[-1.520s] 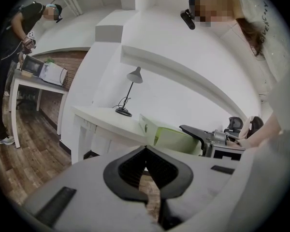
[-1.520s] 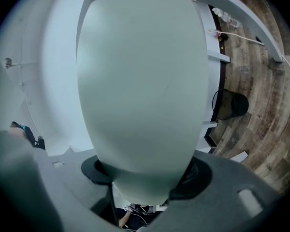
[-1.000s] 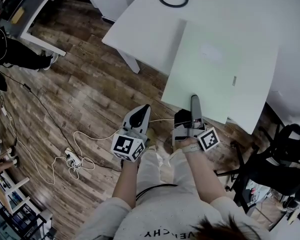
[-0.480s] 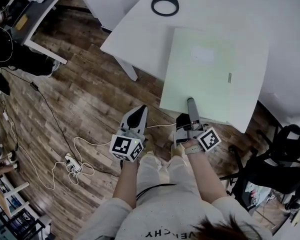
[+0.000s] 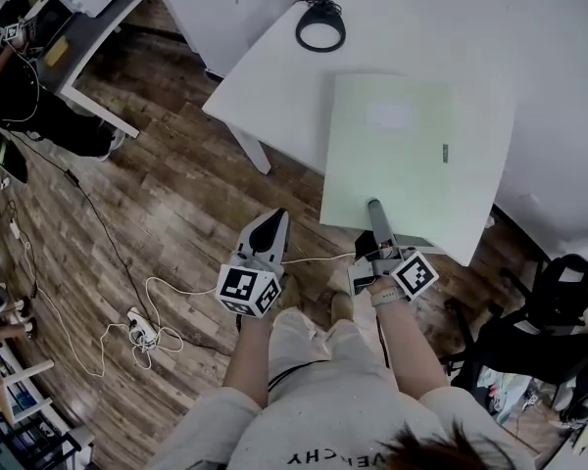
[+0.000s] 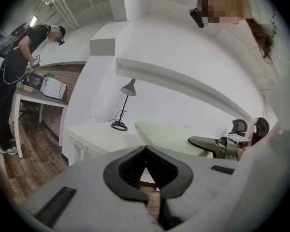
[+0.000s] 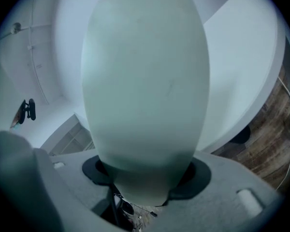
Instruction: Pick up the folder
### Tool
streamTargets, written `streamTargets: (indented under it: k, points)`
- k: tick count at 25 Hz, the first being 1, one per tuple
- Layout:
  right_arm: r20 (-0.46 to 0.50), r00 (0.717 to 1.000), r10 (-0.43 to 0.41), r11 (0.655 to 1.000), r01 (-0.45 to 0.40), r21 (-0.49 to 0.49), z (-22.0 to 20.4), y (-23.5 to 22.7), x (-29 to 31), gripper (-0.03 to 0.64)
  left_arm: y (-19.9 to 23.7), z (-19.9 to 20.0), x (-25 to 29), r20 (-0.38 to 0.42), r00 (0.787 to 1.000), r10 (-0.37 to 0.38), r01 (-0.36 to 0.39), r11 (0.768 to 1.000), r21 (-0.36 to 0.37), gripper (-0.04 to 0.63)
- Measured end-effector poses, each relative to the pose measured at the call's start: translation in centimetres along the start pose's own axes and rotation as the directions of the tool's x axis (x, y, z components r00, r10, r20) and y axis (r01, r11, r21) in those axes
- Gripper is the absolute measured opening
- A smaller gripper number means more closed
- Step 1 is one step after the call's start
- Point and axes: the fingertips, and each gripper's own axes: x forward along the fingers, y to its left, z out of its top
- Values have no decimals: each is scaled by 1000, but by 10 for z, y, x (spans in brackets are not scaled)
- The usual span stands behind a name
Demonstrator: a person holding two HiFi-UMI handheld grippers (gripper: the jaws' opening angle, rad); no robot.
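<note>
While we hold the right gripper (image 5: 375, 210) low in the head view, its jaws are clamped on the near edge of the pale green folder (image 5: 407, 155), which stretches away from the gripper toward 12 o'clock. Seen in the right gripper view, the folder (image 7: 145, 81) fills the middle and narrows down into the right gripper (image 7: 146, 174), a jaw pressed against each face. Most of the sheet sits over the white table (image 5: 265, 76), while its near edge juts out past the table's rim above the wooden floor (image 5: 167, 194). Our left gripper (image 5: 273, 222) hangs at 9 o'clock of the right one, apart from the folder; in its own view the left gripper (image 6: 146, 150) has its jaws closed together on nothing. A black desk lamp (image 5: 320, 27) stands on the table at 11 o'clock of the folder, well clear of it.
</note>
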Motion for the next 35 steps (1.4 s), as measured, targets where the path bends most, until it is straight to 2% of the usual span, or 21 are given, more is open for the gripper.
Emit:
streamTargets:
  k: [5,14,35]
  points:
    - [-30,1000,4,998,-6,-60,11,10,-2,276,-11,11,-2,2,1000,-14,14,1000,15,-2]
    - [-61,998,-1,988,-8,-153,26,28,-5,276,-17,24,-7,19,1000,8,-8,1000,24,-2]
    - [-118,993,4,934,-45,-354,48,56,-22,276,-26,66,-26,87,995,52,-58,996,67,-2]
